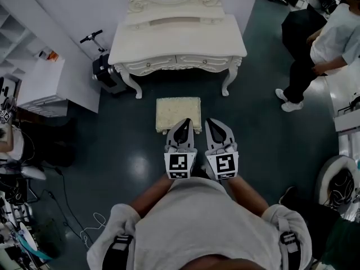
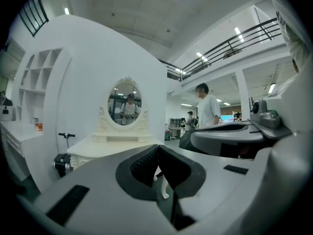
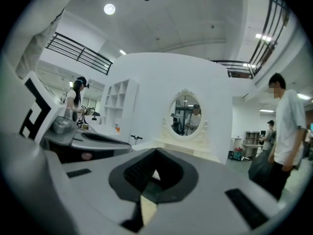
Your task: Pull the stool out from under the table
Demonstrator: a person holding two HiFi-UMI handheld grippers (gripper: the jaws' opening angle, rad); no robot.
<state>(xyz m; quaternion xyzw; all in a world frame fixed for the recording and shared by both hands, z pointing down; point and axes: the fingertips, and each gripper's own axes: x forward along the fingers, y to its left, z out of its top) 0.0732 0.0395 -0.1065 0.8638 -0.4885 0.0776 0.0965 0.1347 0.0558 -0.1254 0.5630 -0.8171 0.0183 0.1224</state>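
stool (image 1: 178, 114): upright on the floor, out in front of the dressing table (image 1: 177, 38), just short of its front legs
left tongs (image 1: 184, 122): jaws together, empty; tip over the stool's near edge in the head view, raised above it
right tongs (image 1: 213, 122): jaws together, empty; just beside the left pair, off the stool's near right corner
around: scooter (image 1: 101, 66) parked left of the table; person (image 1: 323, 44) standing well off to the right

head view: high, steeply down | gripper views: low, near-level, toward dressing table (image 1: 177, 44) | shared: mirror (image 2: 126, 103), seemingly
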